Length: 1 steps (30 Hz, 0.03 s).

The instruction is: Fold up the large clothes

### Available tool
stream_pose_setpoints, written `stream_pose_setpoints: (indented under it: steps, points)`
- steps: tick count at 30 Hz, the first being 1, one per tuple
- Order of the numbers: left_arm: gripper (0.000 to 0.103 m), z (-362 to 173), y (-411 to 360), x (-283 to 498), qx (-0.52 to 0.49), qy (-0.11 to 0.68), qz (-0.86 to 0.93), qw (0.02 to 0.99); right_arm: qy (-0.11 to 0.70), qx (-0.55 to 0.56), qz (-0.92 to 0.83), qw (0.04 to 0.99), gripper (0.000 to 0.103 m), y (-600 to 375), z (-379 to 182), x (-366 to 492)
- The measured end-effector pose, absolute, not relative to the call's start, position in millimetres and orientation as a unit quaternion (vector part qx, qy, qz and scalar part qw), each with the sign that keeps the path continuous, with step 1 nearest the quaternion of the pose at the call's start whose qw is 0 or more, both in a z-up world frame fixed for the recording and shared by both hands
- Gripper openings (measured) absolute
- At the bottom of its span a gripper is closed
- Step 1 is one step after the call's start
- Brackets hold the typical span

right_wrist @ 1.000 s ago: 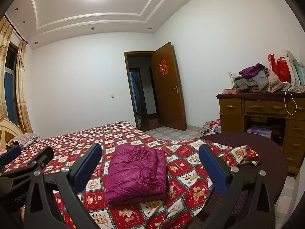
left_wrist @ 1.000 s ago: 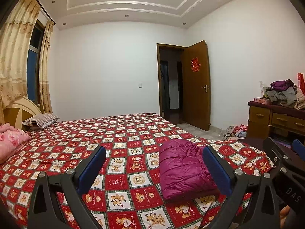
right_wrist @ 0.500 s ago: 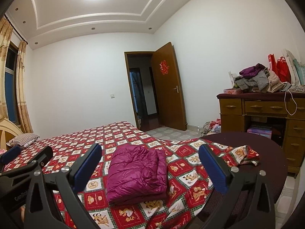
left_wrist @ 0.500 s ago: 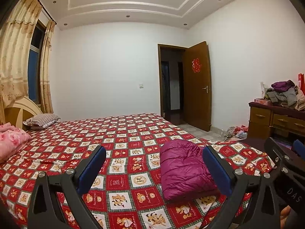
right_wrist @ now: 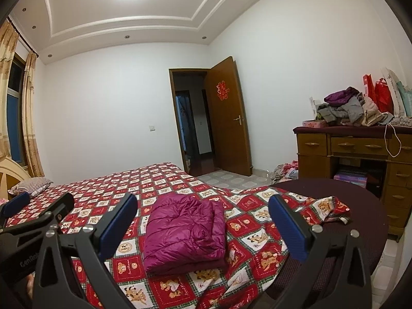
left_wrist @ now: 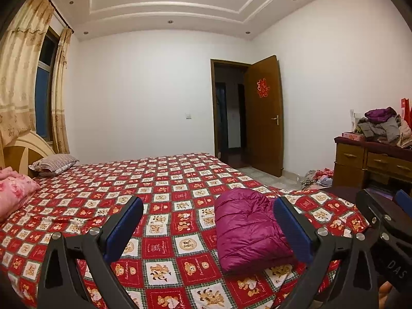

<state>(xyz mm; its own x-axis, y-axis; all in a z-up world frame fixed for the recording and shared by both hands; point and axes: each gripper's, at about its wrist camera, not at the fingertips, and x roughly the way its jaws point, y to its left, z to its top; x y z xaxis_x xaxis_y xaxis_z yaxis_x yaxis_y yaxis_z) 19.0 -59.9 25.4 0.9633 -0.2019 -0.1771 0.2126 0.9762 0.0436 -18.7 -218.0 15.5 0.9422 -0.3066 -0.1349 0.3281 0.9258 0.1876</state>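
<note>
A magenta puffer jacket (left_wrist: 247, 228) (right_wrist: 184, 228) lies folded into a thick rectangle near the foot of the bed (left_wrist: 164, 185) (right_wrist: 123, 180), on its red checked bear-print sheet. My left gripper (left_wrist: 208, 228) is open and held back from the jacket, which shows toward its right finger. My right gripper (right_wrist: 203, 225) is open too, with the jacket seen between its blue pads but farther off on the bed. Neither gripper holds anything. Each tool shows at the edge of the other's view.
A pink quilt (left_wrist: 14, 193) and striped pillow (left_wrist: 54, 162) lie at the headboard. A wooden dresser (right_wrist: 355, 154) at right carries a heap of clothes (right_wrist: 347, 108). More clothes (right_wrist: 285, 171) lie on the floor by the open door (right_wrist: 229, 118). The dark mattress corner (right_wrist: 334, 206) is uncovered.
Both views have drifted only slightly. The jacket and both open grippers stay as they were.
</note>
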Motion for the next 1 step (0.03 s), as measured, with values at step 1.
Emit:
stream_pose_setpoints:
  steps: [1]
  points:
    - [0.101, 25.3, -59.2, 21.4, 0.031, 0.090, -0.102, 0.990, 0.052, 0.105, -0.162, 0.980, 0.103, -217.8, 15.3, -18.7]
